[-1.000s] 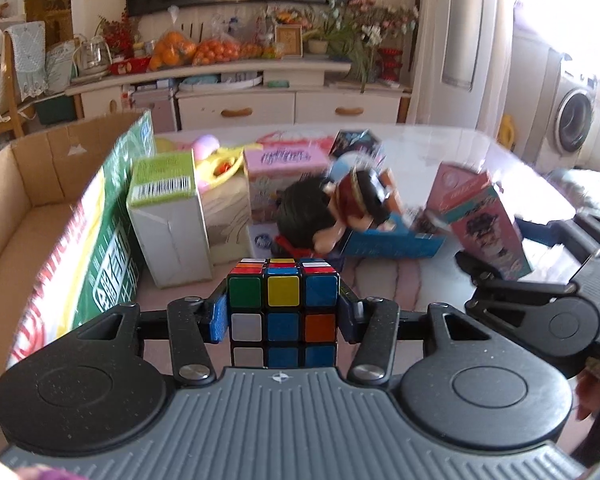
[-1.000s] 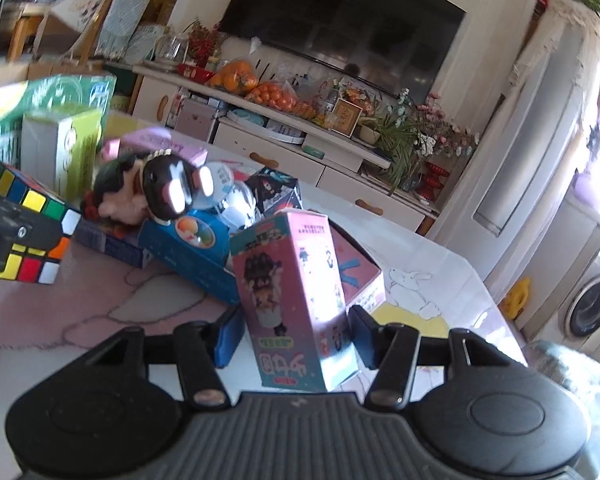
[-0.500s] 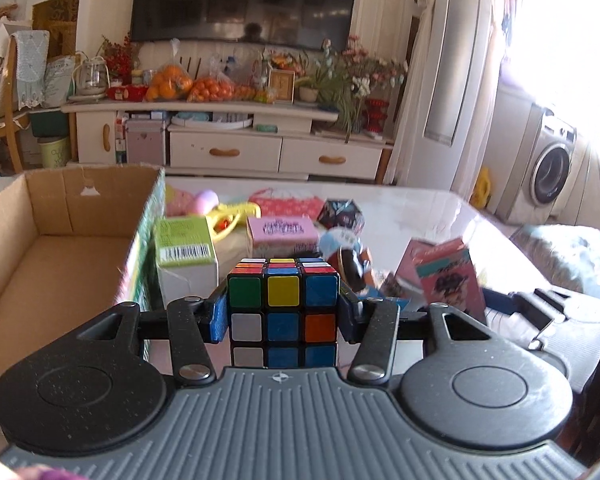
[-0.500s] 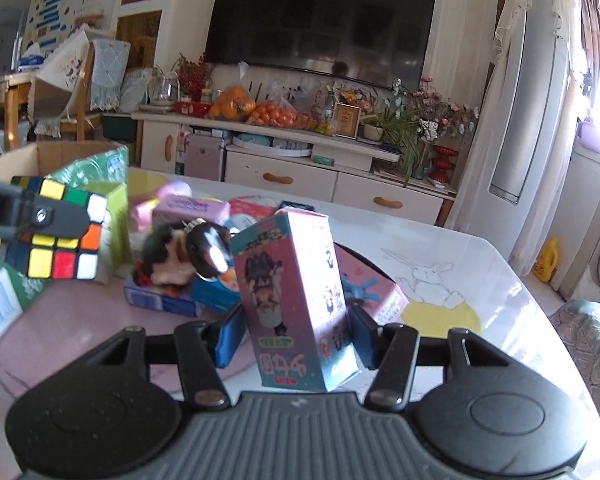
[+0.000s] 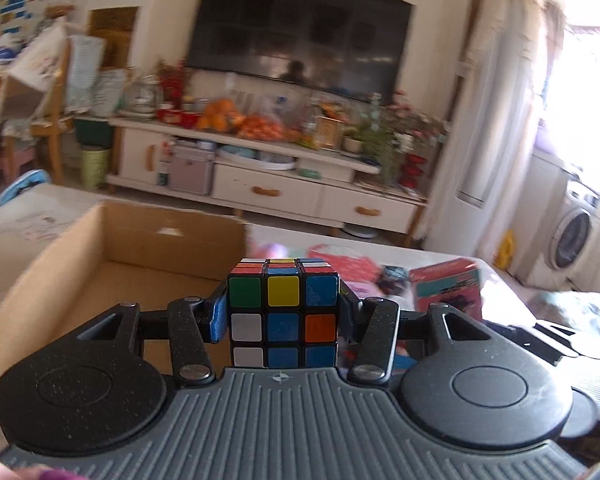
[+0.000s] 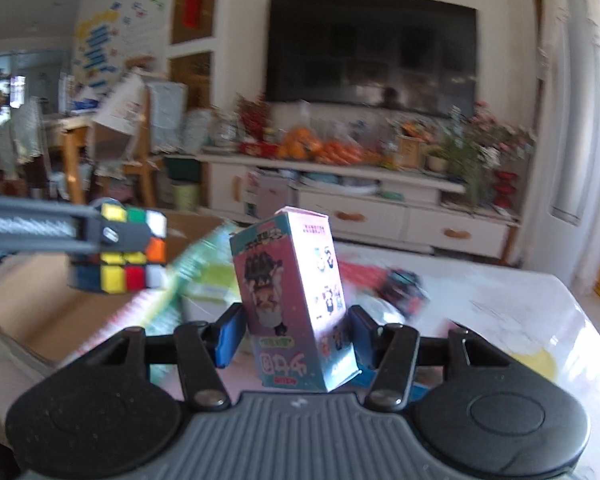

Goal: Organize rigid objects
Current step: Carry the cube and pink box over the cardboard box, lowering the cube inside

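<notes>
Cardboard forms the open box (image 5: 112, 264) at your far left; its floor is bare where visible, so treat it as the likely drop zone. Your left gripper (image 5: 282, 316) is clamped on the puzzle cube (image 5: 283, 312), one pad on each flat side face, and carries it clear of the table and near the box's rim. Gripping flat faces prevents the cube from rotating. Your right gripper (image 6: 296, 334) is closed on the pink figure carton (image 6: 296, 296), gripped low on its narrow sides and kept upright. The low grip leaves the carton top-heavy, so avoid sudden tilts. Remaining packages (image 6: 400, 284) lie blurred on the tabletop (image 6: 500, 300) beyond.
</notes>
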Demonstrator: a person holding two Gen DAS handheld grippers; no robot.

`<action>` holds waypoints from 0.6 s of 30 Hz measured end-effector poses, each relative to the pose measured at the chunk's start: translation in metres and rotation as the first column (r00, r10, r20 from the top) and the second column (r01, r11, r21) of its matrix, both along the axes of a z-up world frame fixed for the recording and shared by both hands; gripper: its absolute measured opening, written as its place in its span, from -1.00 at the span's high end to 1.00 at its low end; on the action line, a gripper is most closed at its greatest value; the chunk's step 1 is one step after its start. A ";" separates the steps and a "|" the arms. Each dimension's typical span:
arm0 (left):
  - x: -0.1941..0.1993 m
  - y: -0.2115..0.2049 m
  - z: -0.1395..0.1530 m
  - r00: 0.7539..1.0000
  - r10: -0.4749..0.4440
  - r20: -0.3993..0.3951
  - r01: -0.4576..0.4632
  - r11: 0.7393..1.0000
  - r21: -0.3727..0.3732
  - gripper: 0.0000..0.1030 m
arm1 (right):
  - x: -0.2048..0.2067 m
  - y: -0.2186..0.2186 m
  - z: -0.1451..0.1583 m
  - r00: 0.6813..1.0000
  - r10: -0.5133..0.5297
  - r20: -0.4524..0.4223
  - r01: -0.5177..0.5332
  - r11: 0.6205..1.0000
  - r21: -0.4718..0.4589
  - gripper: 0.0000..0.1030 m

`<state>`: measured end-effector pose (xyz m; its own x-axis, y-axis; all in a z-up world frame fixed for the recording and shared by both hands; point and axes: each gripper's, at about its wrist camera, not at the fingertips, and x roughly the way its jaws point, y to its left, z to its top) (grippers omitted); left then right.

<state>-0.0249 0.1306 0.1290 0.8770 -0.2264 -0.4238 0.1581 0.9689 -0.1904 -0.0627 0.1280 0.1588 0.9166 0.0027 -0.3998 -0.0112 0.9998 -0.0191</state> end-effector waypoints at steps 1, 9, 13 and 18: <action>0.003 0.008 -0.001 1.000 0.026 -0.005 -0.026 1.000 -0.003 -0.23 | 0.002 0.009 0.004 1.000 0.023 0.009 -0.023 1.000 0.003 -0.08; 0.029 0.067 -0.008 0.970 0.226 -0.091 -0.229 0.973 -0.024 -0.22 | 0.027 0.073 0.017 0.982 0.188 0.024 -0.188 0.981 0.047 -0.08; 0.041 0.081 -0.012 0.948 0.287 -0.138 -0.292 0.956 -0.022 -0.22 | 0.040 0.095 0.012 0.973 0.232 0.005 -0.232 0.972 0.041 -0.09; 0.040 0.090 -0.012 0.931 0.319 -0.175 -0.326 0.945 -0.009 -0.22 | 0.048 0.117 0.000 0.963 0.265 -0.042 -0.263 0.964 0.032 -0.09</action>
